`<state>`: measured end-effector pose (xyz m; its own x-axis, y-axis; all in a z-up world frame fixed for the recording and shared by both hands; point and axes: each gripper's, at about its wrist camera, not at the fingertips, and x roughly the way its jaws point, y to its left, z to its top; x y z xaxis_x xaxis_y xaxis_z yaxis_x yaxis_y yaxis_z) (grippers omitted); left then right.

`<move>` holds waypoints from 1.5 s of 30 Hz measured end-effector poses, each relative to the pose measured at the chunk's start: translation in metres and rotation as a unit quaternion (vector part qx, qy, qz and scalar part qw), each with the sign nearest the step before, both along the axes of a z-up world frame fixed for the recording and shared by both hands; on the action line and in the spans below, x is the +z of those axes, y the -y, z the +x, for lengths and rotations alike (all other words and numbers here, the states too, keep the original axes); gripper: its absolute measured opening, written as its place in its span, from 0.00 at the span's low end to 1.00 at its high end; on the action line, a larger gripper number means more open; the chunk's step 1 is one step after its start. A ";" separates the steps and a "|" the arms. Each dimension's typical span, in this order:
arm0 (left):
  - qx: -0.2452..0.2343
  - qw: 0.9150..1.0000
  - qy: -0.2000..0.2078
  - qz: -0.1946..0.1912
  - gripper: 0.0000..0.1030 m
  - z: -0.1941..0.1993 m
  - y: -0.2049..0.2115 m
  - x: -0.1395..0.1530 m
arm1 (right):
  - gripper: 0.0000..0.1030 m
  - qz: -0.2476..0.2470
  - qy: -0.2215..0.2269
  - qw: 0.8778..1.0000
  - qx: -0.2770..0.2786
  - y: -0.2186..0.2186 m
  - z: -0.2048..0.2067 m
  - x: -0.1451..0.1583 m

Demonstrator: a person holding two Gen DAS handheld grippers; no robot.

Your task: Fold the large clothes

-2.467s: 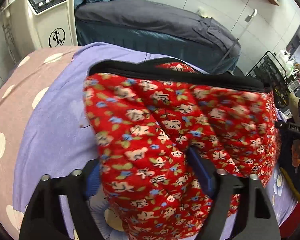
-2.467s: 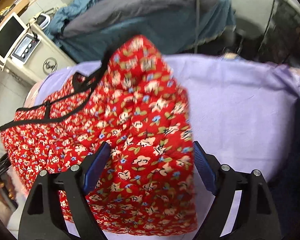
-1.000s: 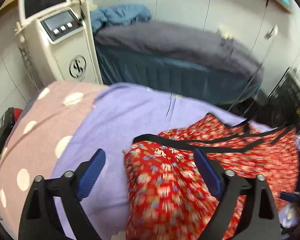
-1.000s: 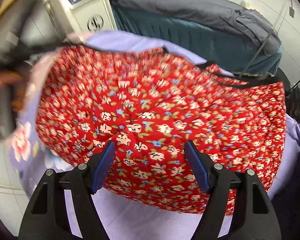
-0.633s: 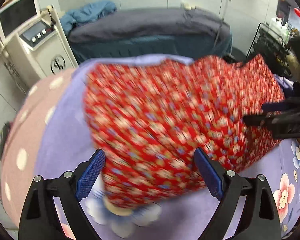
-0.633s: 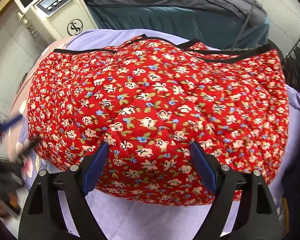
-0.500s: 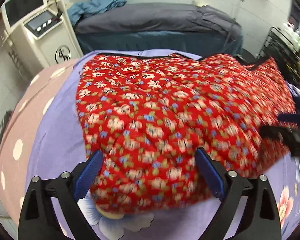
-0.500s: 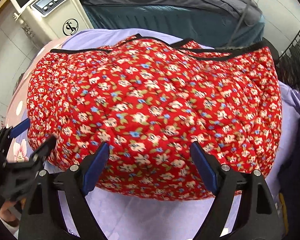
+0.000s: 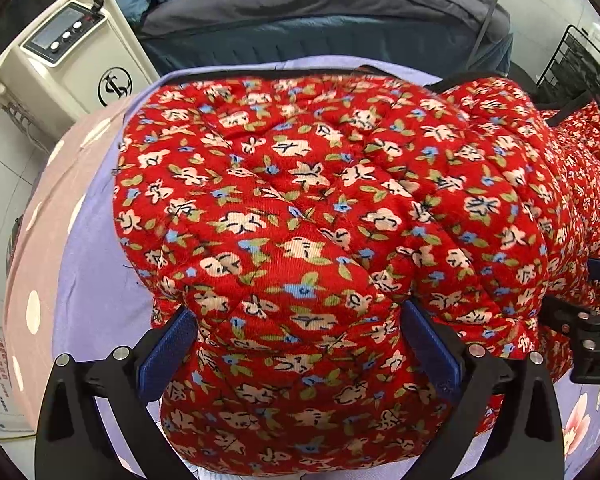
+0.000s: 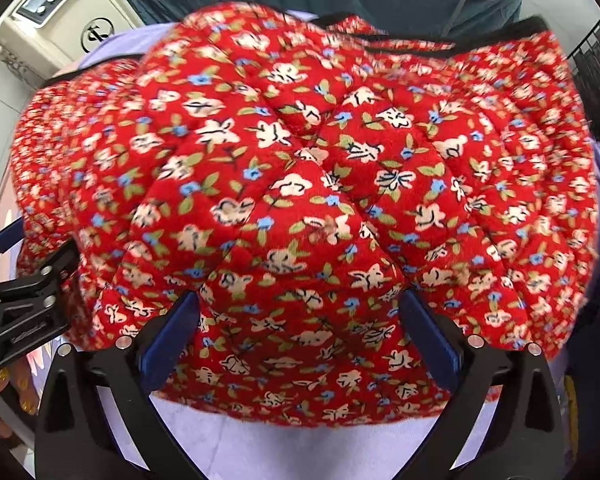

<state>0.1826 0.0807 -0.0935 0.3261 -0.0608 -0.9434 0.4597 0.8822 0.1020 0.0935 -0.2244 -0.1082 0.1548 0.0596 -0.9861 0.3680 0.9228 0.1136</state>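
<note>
Left wrist view: the left gripper [image 9: 296,344], its jaws just opened wide, straddles a bulge of the red floral quilted garment [image 9: 320,208] lying on the lavender sheet [image 9: 96,264]; whether the pads press it is hard to tell. The right gripper [image 10: 296,336] has likewise been opening and stands wide over the garment's near edge.
</note>
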 end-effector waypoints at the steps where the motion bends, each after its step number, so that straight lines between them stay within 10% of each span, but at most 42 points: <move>1: 0.001 1.000 -0.005 0.004 0.96 0.003 0.002 -0.001 | 0.95 0.002 -0.004 1.000 -0.001 0.002 0.004 -0.003; 16: 0.017 0.999 -0.041 0.032 0.96 0.033 0.020 -0.012 | 0.96 -0.005 -0.019 1.000 -0.009 0.019 0.045 -0.042; 32: 0.011 0.998 0.005 -0.060 0.94 -0.016 -0.026 0.016 | 0.96 0.015 0.052 0.998 -0.016 -0.011 -0.038 0.012; 45: 0.051 0.998 0.005 -0.031 0.94 -0.097 -0.050 0.042 | 0.96 -0.018 0.034 0.999 -0.015 -0.033 -0.144 0.029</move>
